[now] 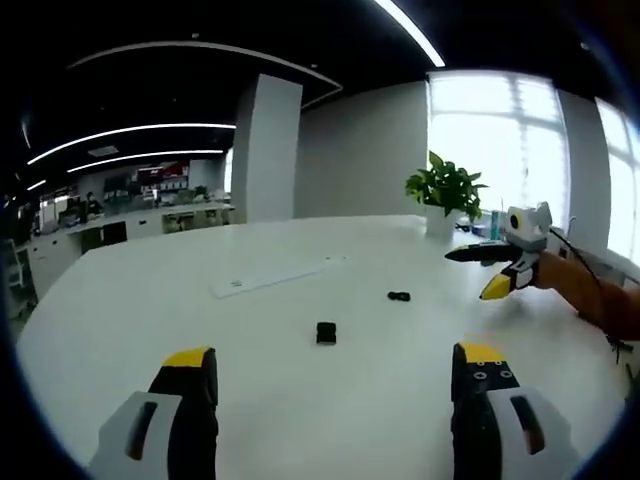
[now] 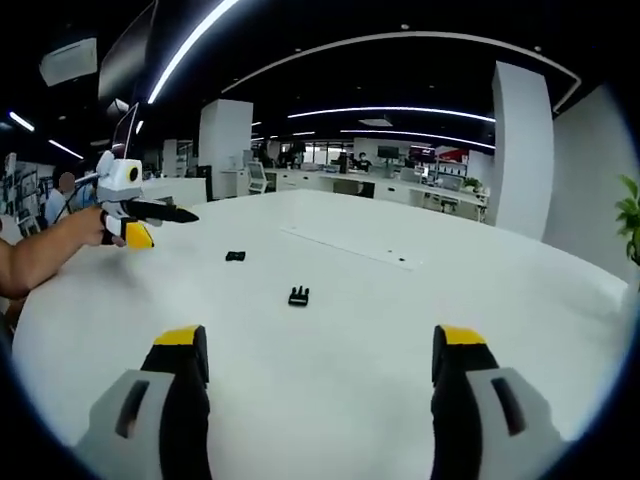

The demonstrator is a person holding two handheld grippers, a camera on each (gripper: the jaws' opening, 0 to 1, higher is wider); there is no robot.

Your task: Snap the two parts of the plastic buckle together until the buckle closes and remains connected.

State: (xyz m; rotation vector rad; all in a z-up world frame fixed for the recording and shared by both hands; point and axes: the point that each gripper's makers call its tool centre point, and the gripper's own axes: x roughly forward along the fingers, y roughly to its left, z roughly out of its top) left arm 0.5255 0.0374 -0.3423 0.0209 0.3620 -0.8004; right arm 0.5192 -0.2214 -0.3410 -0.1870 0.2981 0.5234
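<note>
Left gripper view: the left gripper [image 1: 335, 375] rises from the bottom of the frame with its yellow-tipped fingers [image 1: 188, 360] spread wide and empty above the white counter [image 1: 150, 300]. One buckle part [image 1: 326, 333] lies on the counter at centre frame, just above the gap between the fingers and nearly in line with it. The second buckle part [image 1: 399, 296] lies higher and to the right, well apart from the first. At the right edge the other gripper [image 1: 495, 270], held in a person's hand [image 1: 565, 275], hovers over the counter, its fingers parted and holding nothing.

Right gripper view: the right gripper [image 2: 320, 372] likewise stands open and empty at the bottom. A pronged buckle part [image 2: 299, 295] sits at centre, slightly left of the midline, its long axis too small to judge. The smaller part [image 2: 235, 256] lies up and left, toward the gripper [image 2: 140, 225] at the left edge.

Judged from both views, each gripper has one piece almost straight ahead; neither piece is yet grasped.
</note>
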